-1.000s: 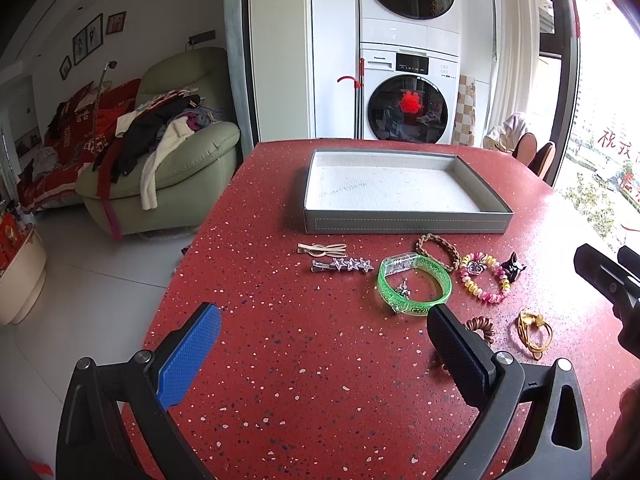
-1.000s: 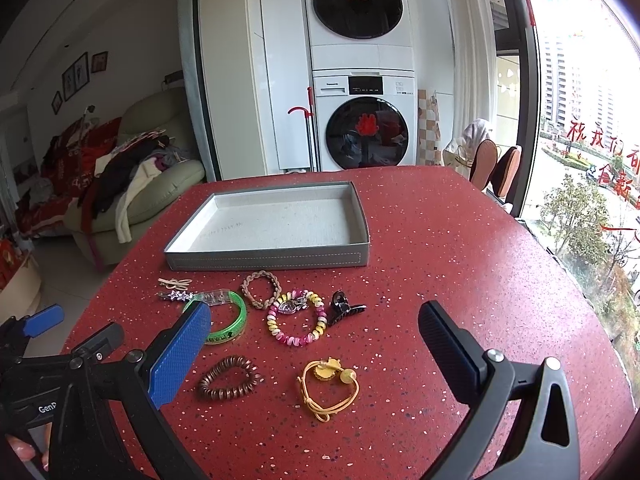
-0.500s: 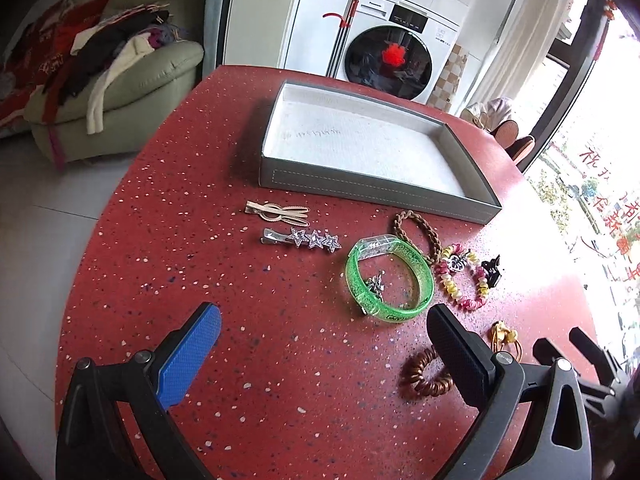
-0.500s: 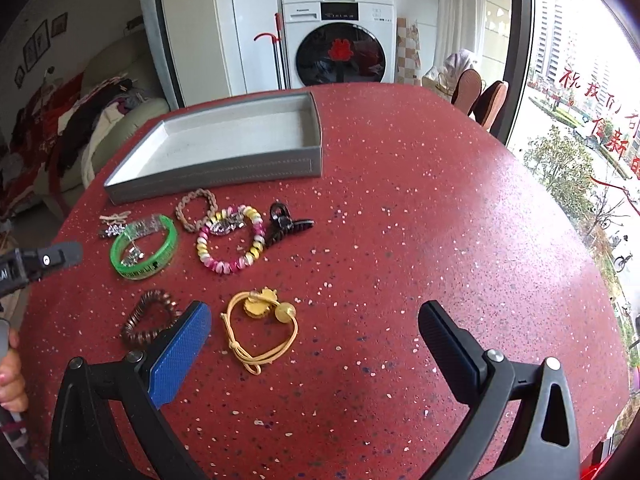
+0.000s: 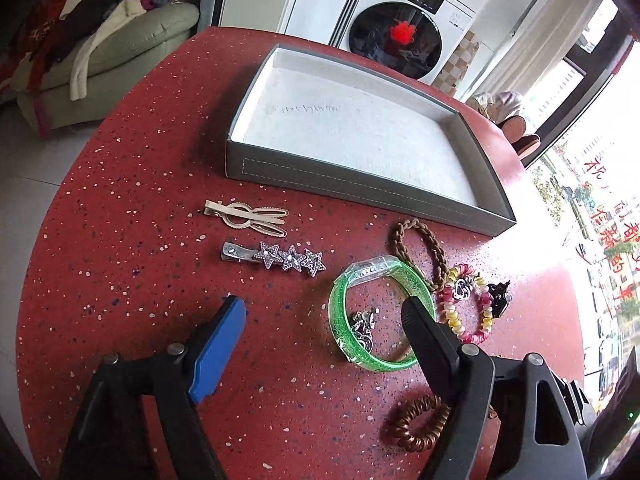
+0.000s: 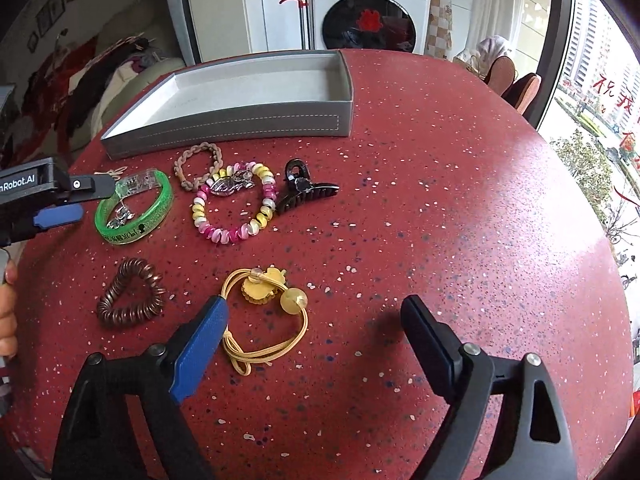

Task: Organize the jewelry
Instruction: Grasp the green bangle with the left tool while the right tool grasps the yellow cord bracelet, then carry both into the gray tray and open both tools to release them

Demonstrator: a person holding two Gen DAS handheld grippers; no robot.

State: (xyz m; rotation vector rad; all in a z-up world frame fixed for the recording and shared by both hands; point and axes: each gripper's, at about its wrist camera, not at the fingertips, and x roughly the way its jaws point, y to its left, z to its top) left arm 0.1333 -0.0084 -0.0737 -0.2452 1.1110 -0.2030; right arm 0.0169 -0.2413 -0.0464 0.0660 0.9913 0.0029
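On the red speckled table, my left gripper point(image 5: 324, 312) hovers low over the green bangle point(image 5: 335, 312). Its jaws are closing, the bangle's left side lies between them, and the pads touch nothing. My right gripper point(image 6: 314, 308) is also closing over the yellow hair tie point(image 6: 294, 300), which lies beside the blue finger point(image 6: 208, 328), untouched. The open grey tray point(image 5: 360, 188) stands behind the jewelry. In front of it lie a beige clip point(image 5: 248, 216), a star clip point(image 5: 288, 258), a braided bracelet point(image 5: 420, 240), a bead bracelet point(image 6: 236, 232), a black claw clip point(image 6: 304, 192) and a brown spiral tie point(image 6: 130, 292).
The round table's edge curves close on the left, with floor and a sofa point(image 5: 120, 52) piled with clothes beyond. A washing machine point(image 6: 368, 12) and chairs point(image 6: 512, 80) stand behind the table. A person's hand point(image 6: 6, 300) holds the left gripper point(image 6: 98, 199).
Both grippers tipped downward and sank toward the table. The left came in over the green bangle, the right over the yellow hair tie. Both pairs of jaws narrowed slightly.
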